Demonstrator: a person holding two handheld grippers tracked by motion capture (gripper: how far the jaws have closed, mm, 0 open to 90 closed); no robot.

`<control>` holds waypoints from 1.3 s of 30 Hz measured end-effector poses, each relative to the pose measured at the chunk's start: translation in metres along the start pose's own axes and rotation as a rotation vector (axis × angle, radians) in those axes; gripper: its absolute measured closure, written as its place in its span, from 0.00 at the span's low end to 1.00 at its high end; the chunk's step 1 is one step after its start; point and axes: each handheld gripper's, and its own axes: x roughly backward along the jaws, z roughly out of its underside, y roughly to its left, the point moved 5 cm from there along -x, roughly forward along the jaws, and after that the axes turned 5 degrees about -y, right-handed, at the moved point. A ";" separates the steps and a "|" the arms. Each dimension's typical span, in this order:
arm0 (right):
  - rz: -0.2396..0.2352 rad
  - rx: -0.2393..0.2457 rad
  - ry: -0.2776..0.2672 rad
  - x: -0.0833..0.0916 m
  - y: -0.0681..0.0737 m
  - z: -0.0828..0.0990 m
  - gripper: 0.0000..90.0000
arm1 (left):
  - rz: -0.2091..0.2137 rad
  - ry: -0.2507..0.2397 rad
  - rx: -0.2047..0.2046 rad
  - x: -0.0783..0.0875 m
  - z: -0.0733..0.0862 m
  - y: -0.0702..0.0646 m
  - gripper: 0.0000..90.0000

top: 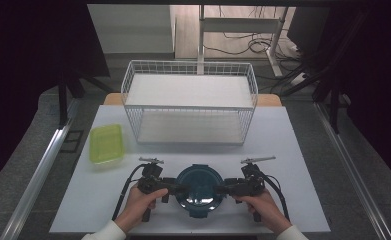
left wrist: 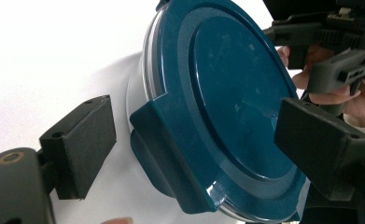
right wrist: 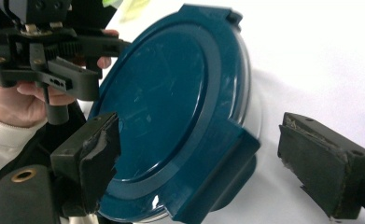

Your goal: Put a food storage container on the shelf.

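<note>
1. Straddling a side clasp each, my left gripper point(top: 179, 189) and right gripper point(top: 222, 189) stand open, jaws spread and touching nothing.
2. The round teal container point(top: 199, 189) lies between them at the table's point(top: 283, 150) near edge, equally close to both.

The round plastic container point(top: 199, 186) at six o'clock on the plain white surface point(top: 293, 150) has a dark teal lid with matching teal clasps over a clear, colourless base. The left gripper point(top: 179, 189) and right gripper point(top: 219, 189) are matt black throughout, jaws included, with black cables. At nine o'clock lies a translucent lime-green rectangular plastic tray point(top: 106, 143), and at twelve o'clock a white wire-grid basket point(top: 190, 101).
</note>
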 end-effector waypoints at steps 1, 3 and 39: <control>0.000 0.000 0.006 -0.001 0.000 0.001 0.15 | -0.002 0.000 0.002 0.000 0.000 0.001 0.14; 0.000 -0.011 0.011 -0.003 -0.001 0.004 0.15 | 0.000 0.005 0.008 -0.001 0.001 0.002 0.14; -0.012 -0.213 0.007 -0.004 -0.002 0.010 0.38 | 0.030 0.012 0.075 -0.004 0.005 0.000 0.32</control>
